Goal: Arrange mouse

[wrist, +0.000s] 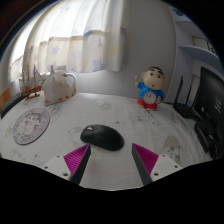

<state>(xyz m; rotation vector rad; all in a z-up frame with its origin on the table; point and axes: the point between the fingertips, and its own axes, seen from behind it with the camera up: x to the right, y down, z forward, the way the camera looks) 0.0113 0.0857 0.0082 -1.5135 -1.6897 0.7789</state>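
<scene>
Our gripper (111, 158) spread wide, mouse (102, 137) just ahead.
We should advance squarely so both fingers straddle it evenly before closing.

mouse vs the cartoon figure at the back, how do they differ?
The mouse is black, low and lies flat just ahead of the open claw; the figure is colourful, blue and red, and stands upright beyond it. The mouse is nearer the fingers. Both rest on the white table.

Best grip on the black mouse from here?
Take the black mouse across its narrower middle, coming straight ahead and low. It lies flat on the table, long axis crosswise just beyond the open tongs, so probably rotate them to span its width.
</scene>
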